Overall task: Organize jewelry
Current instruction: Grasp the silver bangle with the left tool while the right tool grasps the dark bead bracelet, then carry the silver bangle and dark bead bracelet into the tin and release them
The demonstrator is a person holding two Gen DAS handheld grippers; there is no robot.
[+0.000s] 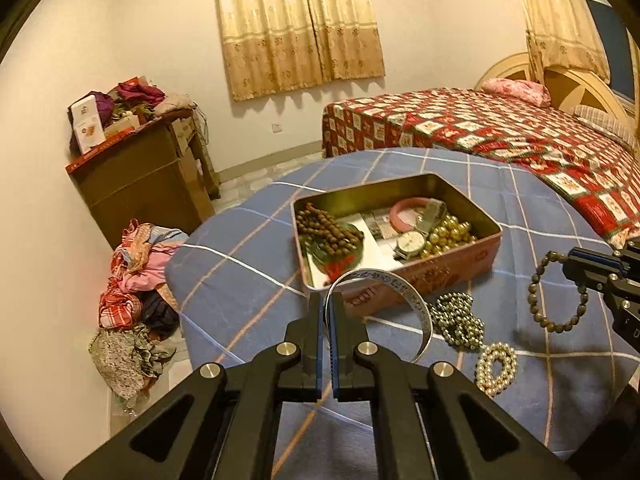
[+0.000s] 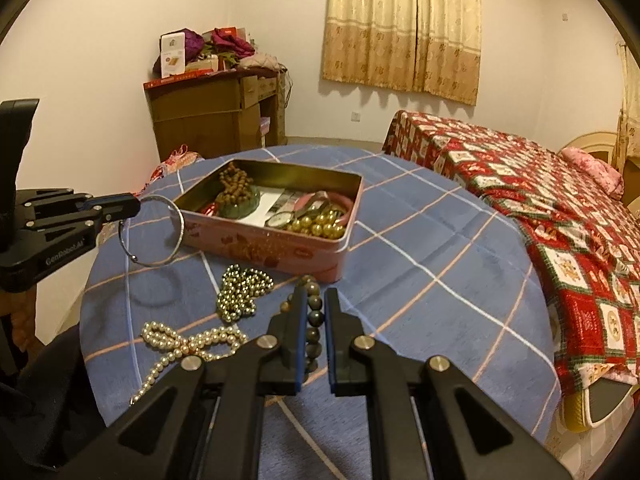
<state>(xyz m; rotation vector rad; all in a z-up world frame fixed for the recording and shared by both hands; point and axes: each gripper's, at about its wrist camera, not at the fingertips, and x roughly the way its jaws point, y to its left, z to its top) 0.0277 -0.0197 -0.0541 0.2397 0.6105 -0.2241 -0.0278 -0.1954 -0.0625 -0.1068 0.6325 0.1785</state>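
Note:
An open pink tin [image 1: 448,272] [image 2: 256,250] stands on the blue checked cloth; it holds brown beads, a pink bangle, a watch and gold beads. My left gripper [image 1: 327,300] [image 2: 134,204] is shut on a silver bangle [image 1: 404,284] [image 2: 178,224], lifted just in front of the tin. My right gripper [image 2: 314,294] [image 1: 570,266] is shut on a dark bead bracelet [image 2: 314,320] [image 1: 538,296], held above the cloth to the right of the tin's front. On the cloth lie a greenish bead chain [image 1: 456,320] [image 2: 244,290] and a pearl string [image 1: 496,366] [image 2: 192,342].
A bed [image 1: 500,132] [image 2: 540,200] with a red patterned quilt lies behind and to the right. A brown cabinet [image 1: 140,176] [image 2: 208,120] piled with boxes stands by the wall. Crumpled clothes [image 1: 132,300] lie on the floor left of the table.

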